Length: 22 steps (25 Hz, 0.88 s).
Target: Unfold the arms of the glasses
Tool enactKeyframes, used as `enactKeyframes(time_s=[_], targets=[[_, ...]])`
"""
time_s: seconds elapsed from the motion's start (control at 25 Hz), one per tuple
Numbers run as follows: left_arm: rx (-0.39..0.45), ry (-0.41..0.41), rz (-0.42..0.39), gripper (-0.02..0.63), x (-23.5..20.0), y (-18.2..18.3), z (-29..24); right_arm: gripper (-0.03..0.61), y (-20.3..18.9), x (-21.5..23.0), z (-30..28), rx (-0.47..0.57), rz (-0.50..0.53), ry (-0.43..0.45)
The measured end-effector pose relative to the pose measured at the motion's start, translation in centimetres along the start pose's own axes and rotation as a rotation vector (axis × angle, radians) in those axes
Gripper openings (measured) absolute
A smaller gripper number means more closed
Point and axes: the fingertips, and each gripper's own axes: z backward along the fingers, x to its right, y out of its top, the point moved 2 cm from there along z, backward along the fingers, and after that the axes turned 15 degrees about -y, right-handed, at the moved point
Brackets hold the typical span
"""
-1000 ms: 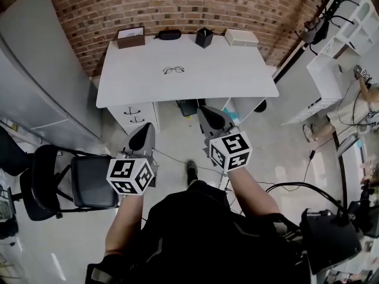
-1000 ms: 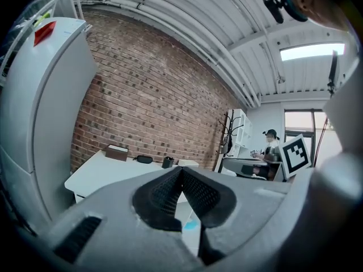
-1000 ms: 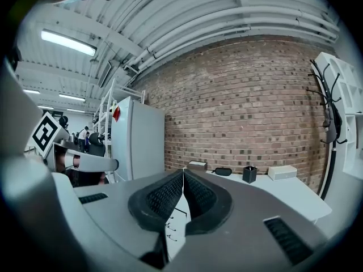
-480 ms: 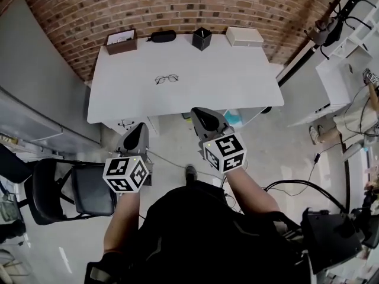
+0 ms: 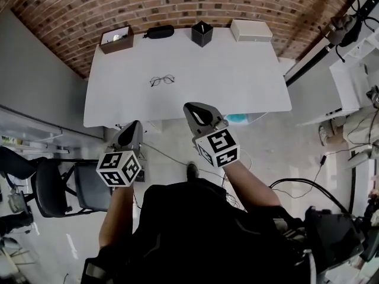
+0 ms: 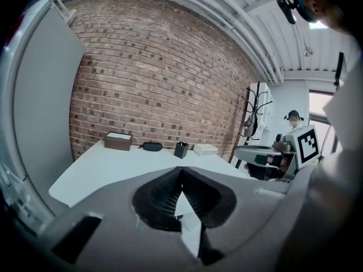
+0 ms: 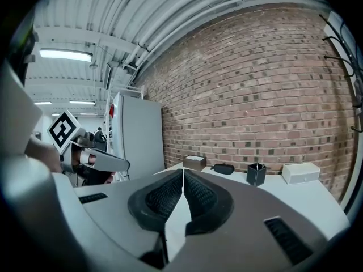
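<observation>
Dark glasses [image 5: 161, 80], beyond closed fingers [image 5: 193, 113]

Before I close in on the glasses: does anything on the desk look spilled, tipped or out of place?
Nothing stands out. The glasses lie alone on the desk; brown box, black case, pen cup and white box line its far edge.

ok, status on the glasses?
Left gripper shut, empty. Right gripper shut, empty. Glasses on the table, untouched, well ahead of both. Nothing in the way.
</observation>
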Motion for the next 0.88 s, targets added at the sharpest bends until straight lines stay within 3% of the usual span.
enactKeyframes(time_s=[0.36, 0.88], targets=[[-0.016, -0.022, 0.018, 0.008, -3.0, 0.5, -4.3, 0.009, -1.5, 2.5, -5.1, -0.049, -0.007, -0.003], [-0.041, -0.062, 0.05, 0.008, -12.3, 1.8, -9.8, 0.01, -2.8, 2.9, -14.6, -0.149, 0.035, -0.052]])
